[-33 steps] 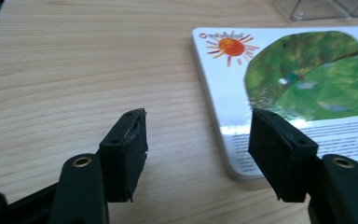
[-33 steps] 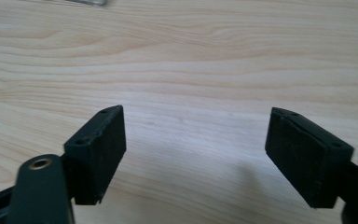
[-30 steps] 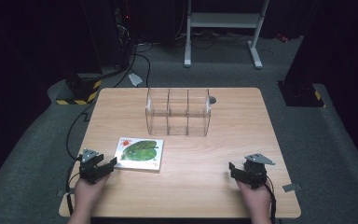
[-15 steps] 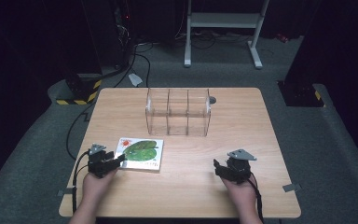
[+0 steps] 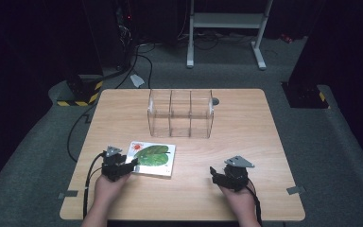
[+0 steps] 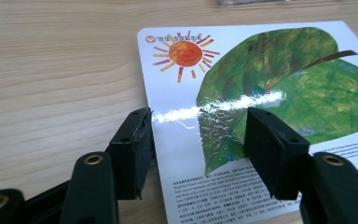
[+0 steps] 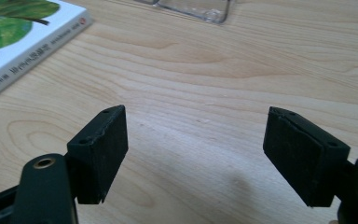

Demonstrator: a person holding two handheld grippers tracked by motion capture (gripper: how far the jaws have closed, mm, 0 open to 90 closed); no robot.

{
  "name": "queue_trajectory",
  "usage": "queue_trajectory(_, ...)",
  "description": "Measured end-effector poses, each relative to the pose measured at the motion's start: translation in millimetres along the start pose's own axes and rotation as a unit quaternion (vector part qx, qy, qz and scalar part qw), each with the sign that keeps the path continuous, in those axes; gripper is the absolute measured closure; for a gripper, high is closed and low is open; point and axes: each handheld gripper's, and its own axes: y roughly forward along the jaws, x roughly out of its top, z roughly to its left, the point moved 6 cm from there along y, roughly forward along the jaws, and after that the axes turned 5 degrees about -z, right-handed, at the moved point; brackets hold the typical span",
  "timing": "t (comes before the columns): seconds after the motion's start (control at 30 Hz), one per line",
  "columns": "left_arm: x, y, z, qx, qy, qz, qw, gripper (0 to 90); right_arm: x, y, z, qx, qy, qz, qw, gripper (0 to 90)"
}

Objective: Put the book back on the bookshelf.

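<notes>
The book [image 5: 151, 158] lay flat on the worktop [image 5: 246, 137], not yet lifted. The left gripper [image 6: 198, 140] had its spread fingers over the book's near corner, gripping nothing. The right gripper [image 7: 193, 151] was spread, having just opened wider, over bare wood.

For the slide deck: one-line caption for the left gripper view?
Open left gripper poised over the near corner of a book with a green leaf cover, lying flat on the wooden table.

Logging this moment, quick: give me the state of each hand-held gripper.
Left hand-held gripper: open over the near corner of the book, not clamping it.
Right hand-held gripper: open, nothing between its jaws, over bare table.
</notes>
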Motion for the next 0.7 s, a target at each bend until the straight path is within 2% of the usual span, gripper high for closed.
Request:
queue_trajectory(0.03,0.5,1.3,-3.0,-0.004,-0.003,0.003,1.0000,42.4,-0.3,0.1,2.7,0.001,0.001,0.000,1.0000,21.1)
queue_trajectory(0.07,2.4,3.1,-6.9,-0.005,0.009,0.007,0.9999,42.4,-0.2,0.6,4.6,0.002,-0.001,-0.003,1.0000,20.8)
queue_trajectory(0.1,4.1,4.3,-11.4,-0.005,0.037,0.009,0.9993,42.3,-0.4,0.9,6.6,0.003,-0.001,-0.004,1.0000,20.4)
queue_trajectory(0.13,5.2,5.4,-15.0,-0.002,0.054,0.007,0.9985,42.4,-0.5,1.5,8.8,0.003,0.002,-0.005,1.0000,20.2)
queue_trajectory(0.23,5.3,8.6,-20.9,-0.011,0.050,0.005,0.9987,42.5,-0.3,4.4,13.7,0.004,-0.004,-0.006,1.0000,20.2)
queue_trajectory(0.27,5.3,8.9,-21.6,-0.012,0.057,0.005,0.9983,42.5,-0.3,4.8,15.8,0.006,0.000,-0.005,1.0000,20.2)
queue_trajectory(0.33,4.8,9.0,-23.9,-0.015,0.056,0.005,0.9983,42.5,-0.1,5.2,17.6,0.008,-0.001,-0.006,1.0000,20.2)
queue_trajectory(0.37,3.7,8.7,-28.2,-0.025,0.057,0.006,0.9980,42.8,-0.2,5.2,20.6,0.006,-0.007,-0.008,0.9999,19.3)
queue_trajectory(0.5,1.6,8.3,-37.8,-0.046,0.064,0.014,0.9968,45.7,-1.9,4.2,24.7,0.012,-0.005,-0.005,0.9999,19.6)
queue_trajectory(0.6,1.2,8.6,-41.9,-0.052,0.071,0.018,0.9960,46.1,-2.3,3.5,25.2,0.015,-0.008,-0.005,0.9998,19.9)
queue_trajectory(0.67,-0.2,9.4,-50.5,-0.065,0.071,0.022,0.9951,46.3,-2.5,2.0,25.3,0.019,-0.008,-0.008,0.9998,21.4)
queue_trajectory(0.7,-0.3,9.6,-52.7,-0.068,0.077,0.023,0.9945,46.2,-2.7,1.4,25.1,0.019,-0.007,-0.008,0.9998,21.5)
